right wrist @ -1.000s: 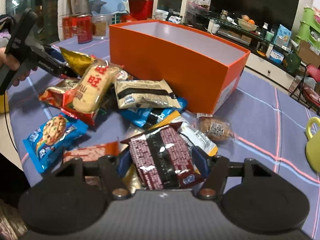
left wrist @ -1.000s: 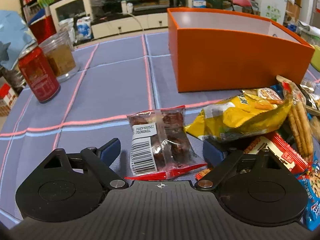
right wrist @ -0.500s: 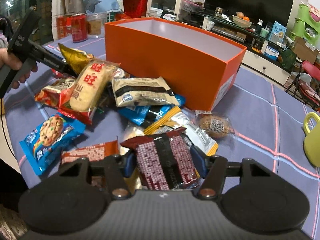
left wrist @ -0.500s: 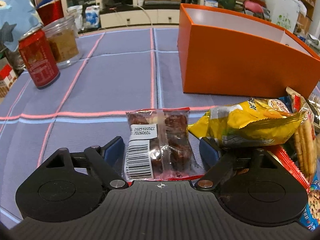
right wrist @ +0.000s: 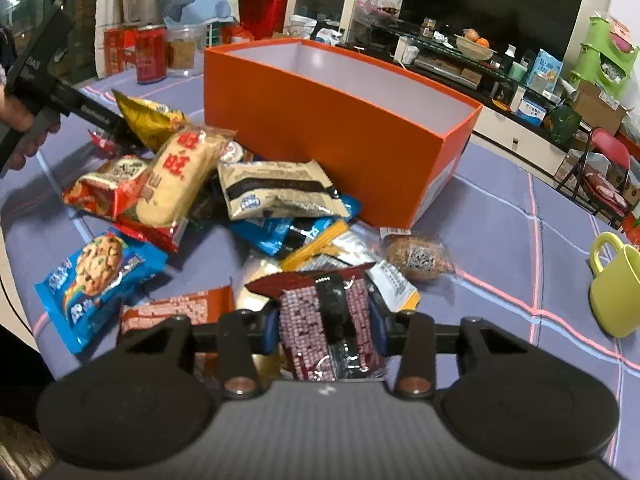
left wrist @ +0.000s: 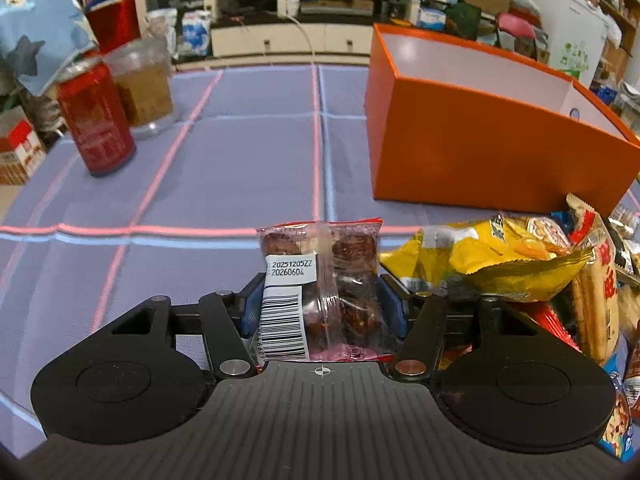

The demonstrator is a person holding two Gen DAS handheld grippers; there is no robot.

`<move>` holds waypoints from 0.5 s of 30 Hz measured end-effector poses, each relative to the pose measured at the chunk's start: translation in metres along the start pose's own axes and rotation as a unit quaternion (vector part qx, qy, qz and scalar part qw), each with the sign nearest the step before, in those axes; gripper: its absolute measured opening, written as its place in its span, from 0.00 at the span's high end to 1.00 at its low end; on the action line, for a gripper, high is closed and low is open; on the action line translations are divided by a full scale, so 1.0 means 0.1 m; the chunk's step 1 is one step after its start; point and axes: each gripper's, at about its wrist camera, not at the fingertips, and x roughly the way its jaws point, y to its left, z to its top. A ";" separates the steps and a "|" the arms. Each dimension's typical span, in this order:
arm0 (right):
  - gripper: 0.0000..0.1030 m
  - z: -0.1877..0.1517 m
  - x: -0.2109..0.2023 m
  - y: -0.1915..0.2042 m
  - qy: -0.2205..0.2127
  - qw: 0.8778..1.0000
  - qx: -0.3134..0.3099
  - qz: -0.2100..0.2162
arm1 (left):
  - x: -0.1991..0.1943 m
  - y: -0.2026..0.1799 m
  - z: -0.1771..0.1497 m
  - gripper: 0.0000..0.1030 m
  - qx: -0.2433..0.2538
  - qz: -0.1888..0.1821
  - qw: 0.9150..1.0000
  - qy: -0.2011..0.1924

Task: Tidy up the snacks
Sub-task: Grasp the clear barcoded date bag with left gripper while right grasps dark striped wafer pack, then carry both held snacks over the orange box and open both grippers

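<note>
My left gripper (left wrist: 320,300) is shut on a clear packet of dark red dates (left wrist: 320,292) with a barcode label, held just above the cloth. My right gripper (right wrist: 324,324) is shut on a maroon and black snack packet (right wrist: 326,320) over the pile of snacks (right wrist: 276,192). The open orange box (left wrist: 480,148) stands ahead right of the left gripper; in the right wrist view the box (right wrist: 340,128) is behind the pile and looks empty. The left gripper's handle (right wrist: 60,96) shows at the far left of the right wrist view.
A red can (left wrist: 96,120) and a glass jar (left wrist: 144,88) stand at the left of the purple checked tablecloth (left wrist: 240,160). A yellow chip bag (left wrist: 500,256) lies right of the left gripper. A green mug (right wrist: 616,284) stands at the right. A blue cookie packet (right wrist: 96,272) lies near the table's edge.
Both grippers have closed on their packets. The left gripper moved forward over the date packet and pinched it; the right closed on the maroon packet and lifted slightly.
</note>
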 end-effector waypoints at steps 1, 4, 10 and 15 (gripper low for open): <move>0.59 0.01 -0.01 0.01 -0.002 1.000 -0.001 -0.001 | -0.03 0.01 0.01 0.69 0.000 0.005 1.000 -0.004; 0.59 0.03 -0.05 0.03 -0.009 1.000 -0.010 -0.007 | -0.11 0.02 0.02 0.69 0.001 0.023 1.000 -0.018; 0.59 0.07 -0.11 0.04 -0.024 0.999 -0.009 -0.022 | -0.23 -0.01 0.06 0.69 0.006 0.063 0.997 -0.033; 0.59 0.10 -0.13 0.06 -0.032 0.999 -0.007 -0.036 | -0.27 -0.01 0.11 0.69 -0.017 0.112 0.993 -0.038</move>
